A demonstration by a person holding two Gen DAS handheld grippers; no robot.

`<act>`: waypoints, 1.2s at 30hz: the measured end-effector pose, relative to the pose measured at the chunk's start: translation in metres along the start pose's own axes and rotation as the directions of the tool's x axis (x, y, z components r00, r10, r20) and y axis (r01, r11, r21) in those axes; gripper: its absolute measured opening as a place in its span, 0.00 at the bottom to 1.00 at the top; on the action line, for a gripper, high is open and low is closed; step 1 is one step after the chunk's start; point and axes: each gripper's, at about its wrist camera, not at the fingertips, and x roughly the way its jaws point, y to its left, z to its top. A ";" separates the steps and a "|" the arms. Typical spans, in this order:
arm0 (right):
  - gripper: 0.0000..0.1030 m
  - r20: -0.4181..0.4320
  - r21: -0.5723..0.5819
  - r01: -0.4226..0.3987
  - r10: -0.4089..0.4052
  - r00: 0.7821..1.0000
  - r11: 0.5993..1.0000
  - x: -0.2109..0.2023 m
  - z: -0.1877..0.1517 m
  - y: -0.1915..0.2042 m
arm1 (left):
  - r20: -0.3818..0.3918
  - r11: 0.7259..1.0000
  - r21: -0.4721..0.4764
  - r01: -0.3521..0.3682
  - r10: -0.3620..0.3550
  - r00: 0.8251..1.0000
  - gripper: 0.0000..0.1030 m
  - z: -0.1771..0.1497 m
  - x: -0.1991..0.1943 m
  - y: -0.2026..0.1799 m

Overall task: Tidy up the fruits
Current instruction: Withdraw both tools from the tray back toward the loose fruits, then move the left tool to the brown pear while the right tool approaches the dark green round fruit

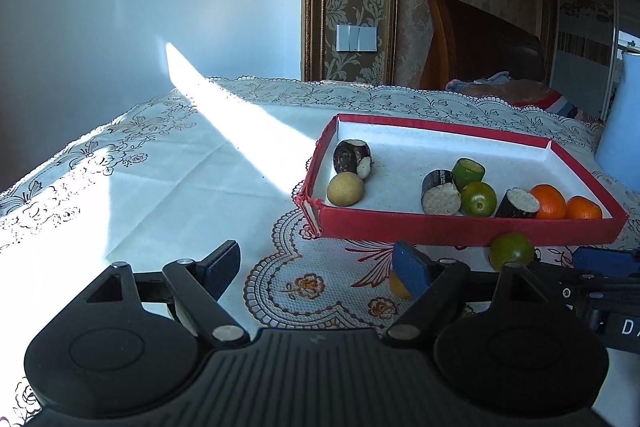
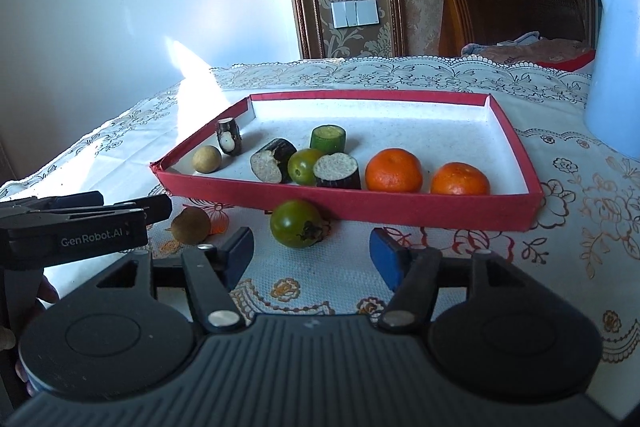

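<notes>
Both my grippers, left (image 1: pixel 316 263) and right (image 2: pixel 312 253), stand apart and empty; green fruit (image 2: pixel 297 229) outside the red tray (image 2: pixel 400 205) awaits pickup.

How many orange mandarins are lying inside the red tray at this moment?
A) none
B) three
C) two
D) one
C: in the right wrist view, two orange mandarins lie side by side at the near right corner inside the red tray; the other pieces in it are green, tan or dark.
</notes>
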 end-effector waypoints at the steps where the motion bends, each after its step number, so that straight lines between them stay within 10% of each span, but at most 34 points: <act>1: 0.61 -0.006 0.003 0.002 -0.002 1.000 1.000 0.001 0.000 0.000 | -0.005 1.000 0.004 0.000 0.000 1.000 0.82 0.000 0.001 -0.001; 22: 0.61 -0.056 -0.030 0.032 -0.033 0.998 0.999 0.024 0.009 0.012 | -0.028 0.998 -0.019 0.063 -0.064 0.998 0.90 -0.006 -0.003 0.005; 36: 0.60 -0.104 -0.033 0.060 -0.063 0.993 0.998 0.038 0.013 0.015 | -0.048 0.998 0.054 -0.018 0.021 0.999 0.90 -0.007 -0.002 -0.008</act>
